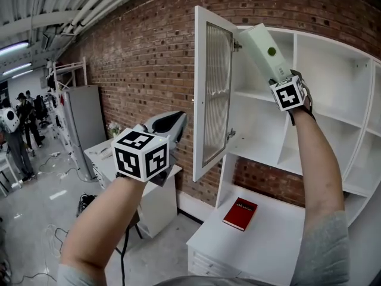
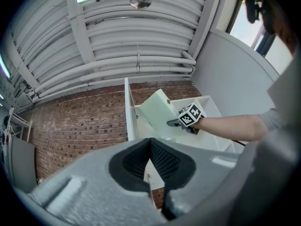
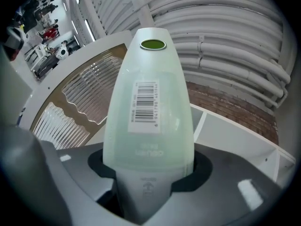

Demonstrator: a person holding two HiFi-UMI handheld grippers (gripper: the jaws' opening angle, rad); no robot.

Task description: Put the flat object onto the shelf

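1. The left gripper (image 2: 150,166) hovers beside the open door (image 1: 215,94), its fingers together on nothing.
2. The right gripper (image 3: 148,173) has its fingers clamped on the lower end of the flat object (image 3: 148,112), raised tilted at the upper shelf (image 1: 256,97).
3. Gripped at one end only, it may well pivot or knock the door's hinge.
4. Object and gripper hide the shelf board behind them, so I can't tell whether they touch.

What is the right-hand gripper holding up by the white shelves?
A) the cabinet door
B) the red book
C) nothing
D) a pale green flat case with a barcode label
D: the right gripper is clamped on the pale green flat case; the red book lies on the counter below.
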